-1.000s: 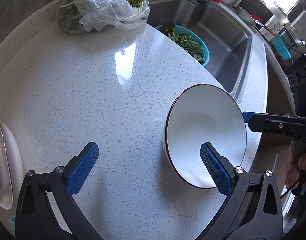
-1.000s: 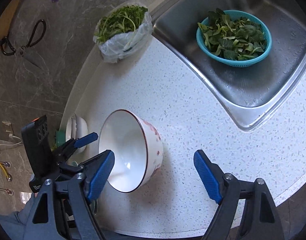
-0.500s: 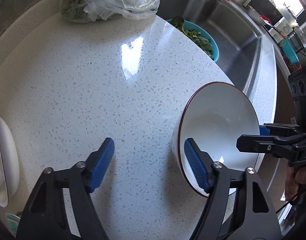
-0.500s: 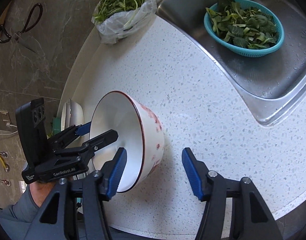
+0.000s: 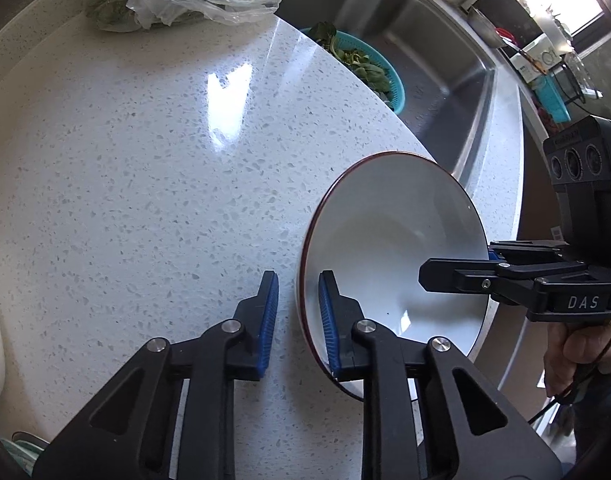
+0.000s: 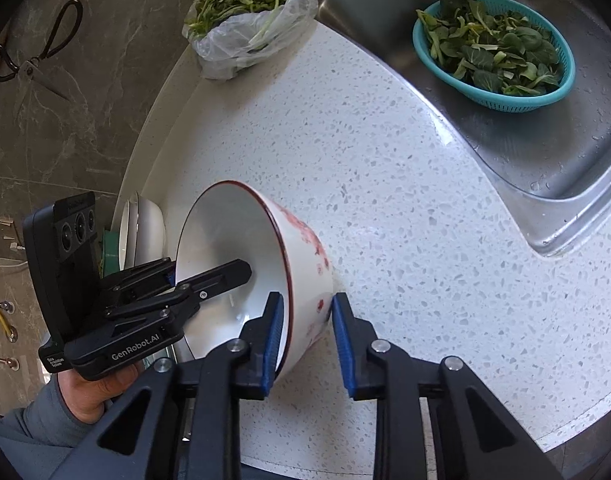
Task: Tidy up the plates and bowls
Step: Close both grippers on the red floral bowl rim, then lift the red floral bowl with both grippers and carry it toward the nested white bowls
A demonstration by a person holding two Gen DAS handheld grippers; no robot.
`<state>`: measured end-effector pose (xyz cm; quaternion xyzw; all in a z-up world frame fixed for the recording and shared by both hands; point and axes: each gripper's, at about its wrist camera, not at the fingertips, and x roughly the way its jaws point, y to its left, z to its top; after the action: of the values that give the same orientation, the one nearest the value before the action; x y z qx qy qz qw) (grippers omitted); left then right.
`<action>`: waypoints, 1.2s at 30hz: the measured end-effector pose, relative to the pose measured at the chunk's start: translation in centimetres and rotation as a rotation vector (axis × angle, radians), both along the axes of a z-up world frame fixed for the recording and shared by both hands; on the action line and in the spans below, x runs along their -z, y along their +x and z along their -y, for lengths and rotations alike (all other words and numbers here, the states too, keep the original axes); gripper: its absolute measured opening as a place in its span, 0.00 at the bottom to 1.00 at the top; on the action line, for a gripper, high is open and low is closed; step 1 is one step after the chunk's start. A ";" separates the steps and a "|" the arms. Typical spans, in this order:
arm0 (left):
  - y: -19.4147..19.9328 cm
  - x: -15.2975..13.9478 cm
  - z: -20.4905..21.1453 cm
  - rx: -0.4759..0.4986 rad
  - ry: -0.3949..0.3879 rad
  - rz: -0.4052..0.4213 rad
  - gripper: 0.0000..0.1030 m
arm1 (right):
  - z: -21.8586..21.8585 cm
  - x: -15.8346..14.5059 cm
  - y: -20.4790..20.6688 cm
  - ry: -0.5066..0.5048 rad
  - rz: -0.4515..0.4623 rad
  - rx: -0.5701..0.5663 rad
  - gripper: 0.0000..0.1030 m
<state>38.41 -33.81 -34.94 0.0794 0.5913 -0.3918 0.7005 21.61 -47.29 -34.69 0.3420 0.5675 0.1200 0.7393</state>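
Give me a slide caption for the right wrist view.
Both claws, right and left, closing on opposite rims of a red-patterned bowl on the speckled counter.

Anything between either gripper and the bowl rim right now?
Nothing visible. The left gripper straddles the bowl wall on one side, the right gripper straddles the opposite side. Both sets of jaws are closing with only the rim between them. Countertop around it is bare.

Bagged greens (image 6: 249, 20) on counter (image 6: 385, 208); teal colander (image 6: 493, 46) (leafy) in sink (image 6: 585, 152)
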 end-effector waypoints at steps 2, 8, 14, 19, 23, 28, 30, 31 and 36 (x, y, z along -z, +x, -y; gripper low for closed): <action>-0.2 -0.1 0.1 0.005 -0.004 0.000 0.12 | 0.0 0.0 0.0 0.003 -0.003 0.006 0.26; -0.6 -0.3 0.1 0.003 -0.004 -0.001 0.10 | -0.1 0.0 0.0 0.002 -0.015 0.013 0.26; -0.8 -1.2 -0.6 -0.010 -0.007 0.003 0.10 | -0.3 -0.8 0.5 -0.010 -0.014 0.007 0.22; 0.0 -2.2 -2.2 -0.048 -0.009 -0.003 0.10 | -1.6 -1.8 1.5 -0.021 -0.007 -0.025 0.22; 0.4 -2.3 -3.5 -0.085 -0.015 -0.010 0.10 | -2.8 -2.0 2.3 -0.025 -0.008 -0.048 0.22; 1.0 -1.9 -4.7 -0.115 -0.024 -0.040 0.10 | -3.8 -1.7 3.0 -0.012 -0.024 -0.049 0.22; 1.4 -1.4 -5.0 -0.126 -0.028 -0.060 0.10 | -4.0 -1.4 3.2 -0.015 -0.035 -0.043 0.22; 1.7 -1.3 -4.9 -0.130 -0.025 -0.061 0.10 | -4.0 -1.2 3.4 -0.018 -0.041 -0.040 0.22; 2.2 -0.3 -4.9 -0.132 -0.018 -0.076 0.10 | -4.1 -0.5 3.8 -0.013 -0.064 -0.024 0.21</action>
<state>40.60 -28.89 -34.63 0.0191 0.6177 -0.3529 0.7026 25.39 -43.16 -34.15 0.3338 0.5958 0.1141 0.7215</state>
